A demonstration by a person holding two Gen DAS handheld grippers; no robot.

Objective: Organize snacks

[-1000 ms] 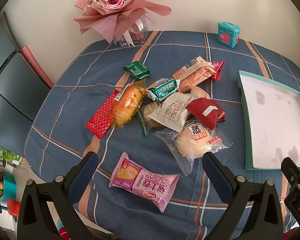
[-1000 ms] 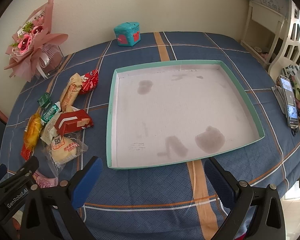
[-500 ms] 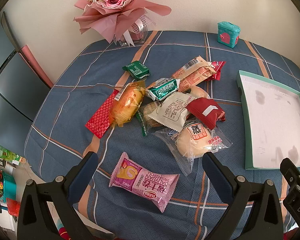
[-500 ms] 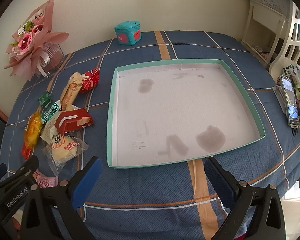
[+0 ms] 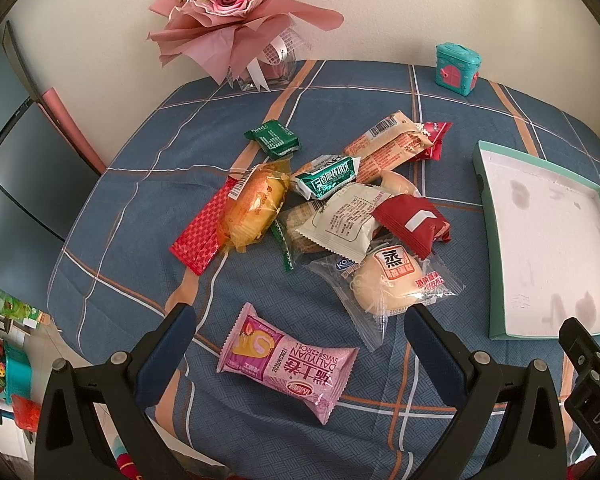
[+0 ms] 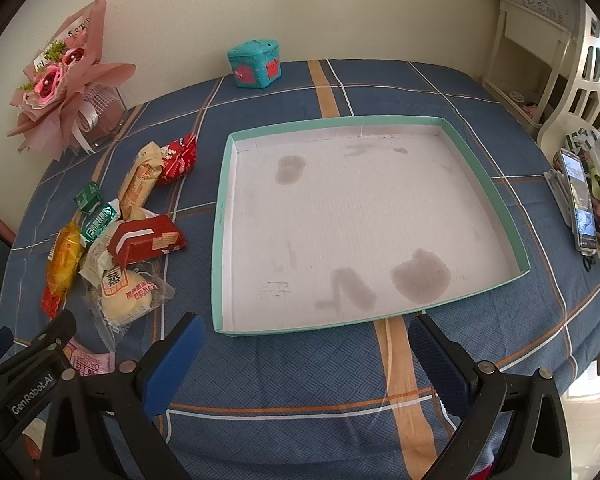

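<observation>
Nothing moved, pink roll before left claw, tray beside snacks

left claw nudged slightly leftward

Left black two-finger gripper with dark blue pads — lower edge of the left wrist view, jaws spread wide, nothing between them; one pad at lower left, the other at lower right. Right black two-finger gripper with blue pads — lower edge of the right wrist view, jaws likewise wide apart and holding nothing. Each gripper's black body also shows in the other's view: left at lower left, right at lower right.
</observation>
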